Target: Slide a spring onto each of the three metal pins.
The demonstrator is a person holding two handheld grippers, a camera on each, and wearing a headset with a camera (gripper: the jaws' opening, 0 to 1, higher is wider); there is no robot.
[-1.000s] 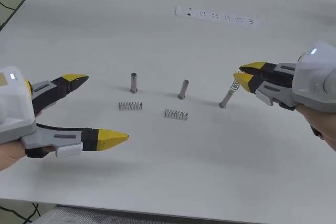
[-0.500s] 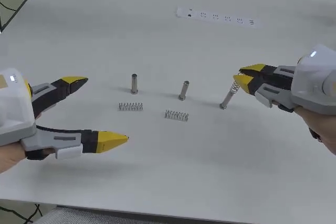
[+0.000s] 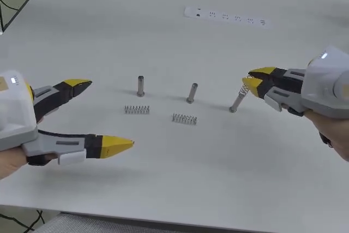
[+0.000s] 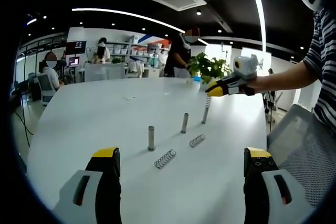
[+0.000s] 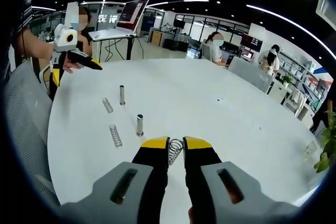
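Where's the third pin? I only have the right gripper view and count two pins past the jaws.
Observer: The head view shows the third pin just below the tips of the right gripper, leaning toward them.
Operator: Spring on it?
Observer: The spring meets the pin's top end there. I can't tell how far on it is.
Operator: Other hand free?
Observer: In its own view the left gripper has its jaws wide open, with nothing between them.
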